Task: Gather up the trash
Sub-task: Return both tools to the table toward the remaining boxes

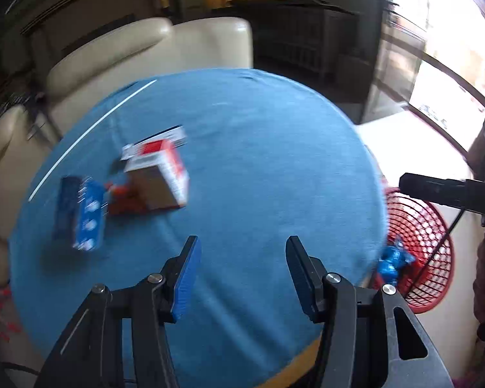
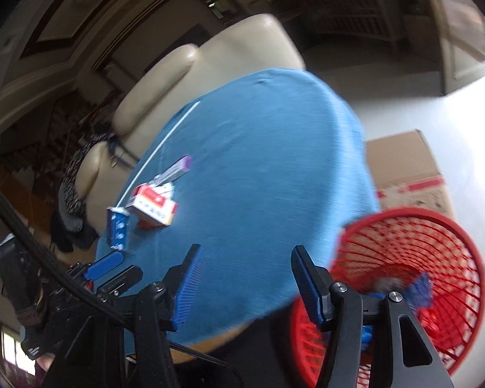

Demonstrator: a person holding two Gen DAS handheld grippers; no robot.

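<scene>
Trash remaining on the table: 1 red-and-white carton (image 1: 160,174), lying tilted with its brown flap side showing; 1 blue carton (image 1: 80,215) just beside it on the left; 1 small red-orange wrapper (image 1: 121,202) between them, touching or nearly touching both. A flat white-and-blue pack (image 1: 165,137) lay just behind the red-and-white carton. All 4 sat clustered near the far left of the blue tablecloth (image 1: 258,161), well apart from both tools.

Red mesh basket (image 2: 436,258) stood on the floor just off the table's right edge, low enough that items could be dropped in from above. It already held a crumpled blue foil wrapper (image 1: 393,260) and some blurred red and blue pieces; count not legible.

Left gripper (image 1: 241,278): jaws apart, nothing between the pads, hovering over bare cloth near the front of the table. Right gripper (image 2: 244,283): jaws also apart and empty, positioned at the table's edge with the basket directly alongside its right finger.

Judgement: both tools empty and open suggests a drop-off was complete; the next pick calls for a reach toward the left cluster. Frames blurred, so carton labels were unreadable.
</scene>
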